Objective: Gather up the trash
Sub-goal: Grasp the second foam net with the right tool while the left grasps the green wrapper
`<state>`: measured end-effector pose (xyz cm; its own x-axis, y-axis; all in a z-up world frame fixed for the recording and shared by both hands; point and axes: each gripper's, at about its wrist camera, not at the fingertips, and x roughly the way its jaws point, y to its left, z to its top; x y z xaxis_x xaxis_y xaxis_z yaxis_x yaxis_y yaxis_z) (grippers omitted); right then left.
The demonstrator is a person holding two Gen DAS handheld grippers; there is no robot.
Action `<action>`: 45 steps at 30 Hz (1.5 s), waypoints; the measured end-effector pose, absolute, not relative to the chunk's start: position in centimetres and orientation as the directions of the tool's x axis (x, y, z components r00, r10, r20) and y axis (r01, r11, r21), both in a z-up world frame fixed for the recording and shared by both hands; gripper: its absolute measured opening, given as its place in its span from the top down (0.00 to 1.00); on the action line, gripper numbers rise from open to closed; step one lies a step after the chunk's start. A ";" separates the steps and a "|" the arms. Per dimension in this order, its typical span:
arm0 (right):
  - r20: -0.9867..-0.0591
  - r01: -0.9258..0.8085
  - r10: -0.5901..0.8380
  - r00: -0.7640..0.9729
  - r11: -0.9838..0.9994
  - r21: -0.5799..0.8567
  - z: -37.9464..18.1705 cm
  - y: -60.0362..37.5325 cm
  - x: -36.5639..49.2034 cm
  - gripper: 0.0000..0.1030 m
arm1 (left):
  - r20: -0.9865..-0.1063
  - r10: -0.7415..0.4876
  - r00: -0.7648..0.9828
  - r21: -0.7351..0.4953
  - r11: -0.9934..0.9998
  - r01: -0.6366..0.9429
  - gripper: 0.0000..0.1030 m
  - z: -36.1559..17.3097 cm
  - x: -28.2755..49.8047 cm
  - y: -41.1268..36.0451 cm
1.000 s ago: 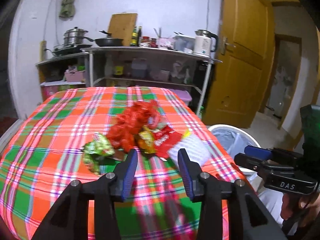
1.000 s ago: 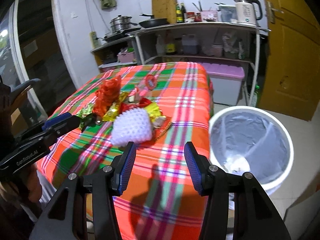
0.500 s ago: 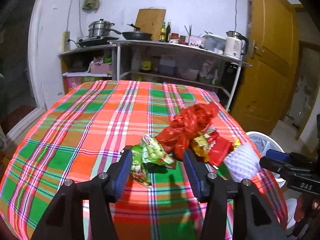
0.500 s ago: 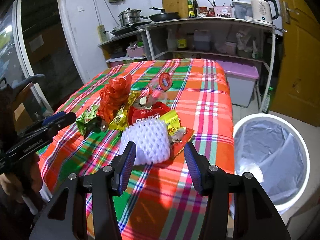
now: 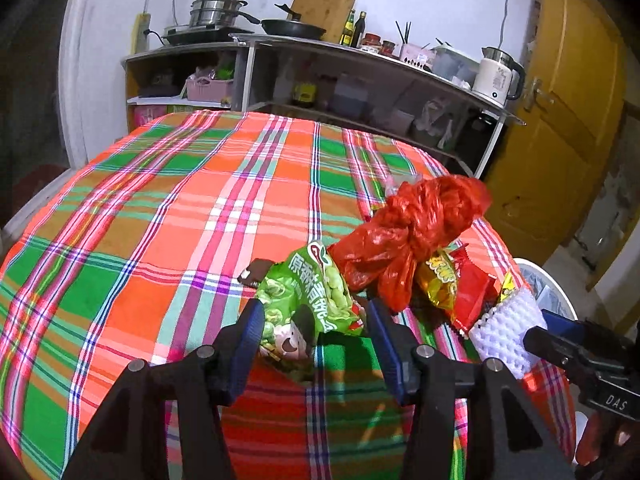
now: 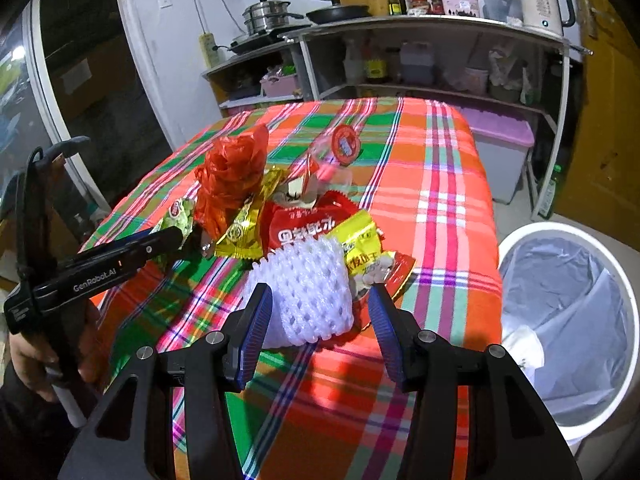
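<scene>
A desk [image 5: 168, 216] covered with an orange, green and pink plaid cloth is shown from two wrist cameras. A heap of trash is gathered near its front right corner.

In the left wrist view, the left claw [image 5: 316, 336] is seen with its jaws apart, having just been opening; a crumpled green snack packet [image 5: 308, 300] lies between them, and no pad can be seen pressing on it. Just behind the packet a knotted red plastic bag [image 5: 408, 232] is piled, touching it. Gold and red wrappers [image 5: 456, 284] are tucked to the right.

In the right wrist view, the right claw [image 6: 320, 320] is held open around a white foam fruit net [image 6: 312, 288], which sits at the near edge of the heap and is not pinched. A yellow wrapper [image 6: 360, 240] and a red packet [image 6: 304, 228] rest against it. A white bin [image 6: 624, 296] lined with a clear bag stands on the floor just beside the desk, on the right.

All of this trash is judged to be very light and soft. The foil packet is likely slippery and crackly, so it is best pinched across a crumpled fold at its middle. The foam net should compress easily and is best squeezed across its body. The red bag would be taken most securely at its knot.
</scene>
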<state>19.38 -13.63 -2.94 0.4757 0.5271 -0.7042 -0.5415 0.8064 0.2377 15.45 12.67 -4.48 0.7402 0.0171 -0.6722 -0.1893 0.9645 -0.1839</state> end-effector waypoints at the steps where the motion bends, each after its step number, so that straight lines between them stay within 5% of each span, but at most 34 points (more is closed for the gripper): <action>1: -0.707 -0.541 0.528 0.471 0.806 0.241 -3.1 -13.6 19.4 0.50 | -0.674 0.020 0.738 -0.178 0.966 -0.189 0.49 -4.6 15.5 12.7; 3: -0.710 -0.541 0.531 0.463 0.804 0.248 -3.2 -13.6 19.5 0.51 | -0.677 0.025 0.735 -0.171 0.967 -0.191 0.50 -4.6 15.5 12.5; 5: -0.708 -0.544 0.535 0.461 0.801 0.251 -3.2 -13.5 19.4 0.65 | -0.678 0.025 0.735 -0.166 0.968 -0.186 0.61 -4.6 15.5 12.3; 8: -0.706 -0.547 0.532 0.468 0.801 0.241 -3.2 -13.5 19.1 0.72 | -0.673 0.039 0.738 -0.133 0.976 -0.172 0.70 -4.4 15.1 11.6; 14: -0.694 -0.547 0.535 0.482 0.802 0.239 -2.7 -13.9 18.6 0.81 | -0.663 0.043 0.747 -0.135 0.975 -0.176 0.80 -4.2 14.4 11.7; 27: -0.632 -0.543 0.561 0.535 0.801 0.250 -0.3 -15.9 16.4 0.82 | -0.594 0.003 0.805 -0.147 0.983 -0.112 0.83 -0.8 11.5 9.4; 45: -0.587 -0.354 0.429 0.687 0.903 0.245 1.6 -25.5 15.8 0.82 | -0.557 -0.211 0.803 -0.147 0.977 0.155 0.82 1.7 13.5 -1.2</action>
